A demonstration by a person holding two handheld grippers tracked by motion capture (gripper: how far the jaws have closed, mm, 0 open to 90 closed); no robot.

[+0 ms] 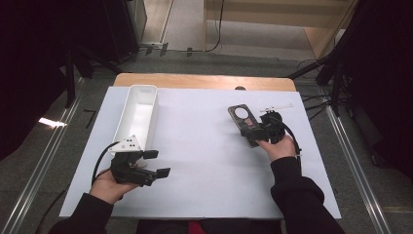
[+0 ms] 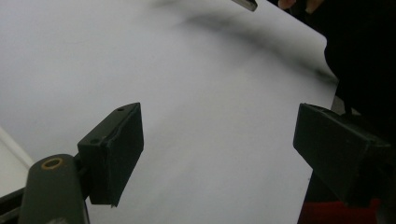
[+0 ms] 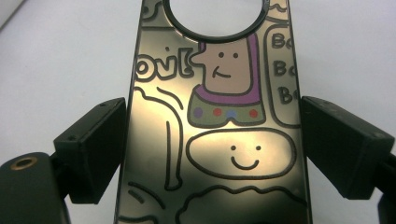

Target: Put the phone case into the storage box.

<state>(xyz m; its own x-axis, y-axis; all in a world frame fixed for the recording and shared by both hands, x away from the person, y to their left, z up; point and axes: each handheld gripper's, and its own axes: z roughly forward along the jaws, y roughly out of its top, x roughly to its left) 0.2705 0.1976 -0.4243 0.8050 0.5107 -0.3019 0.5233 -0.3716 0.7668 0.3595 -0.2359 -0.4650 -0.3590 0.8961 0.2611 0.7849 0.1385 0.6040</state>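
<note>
A dark, glossy phone case [image 3: 219, 116] printed with cartoon figures and a round camera hole lies lengthwise between my right gripper's [image 3: 213, 121] jaws, which press on its two long edges. In the high view this case [image 1: 242, 116] sits at the right of the white sheet [image 1: 204, 161], with the right gripper [image 1: 258, 130] shut on its near end. My left gripper [image 1: 158, 163] hovers at the sheet's near left, jaws wide apart. In the left gripper view the left gripper [image 2: 217, 135] holds nothing, with bare white sheet between its pads.
A long white tray [image 1: 144, 87] stands at the left of the sheet, just beyond the left gripper. A thin pale stick-like item [image 1: 277, 107] lies past the right gripper. The wooden table edge [image 1: 204, 80] borders the far side. Dark stands flank the table.
</note>
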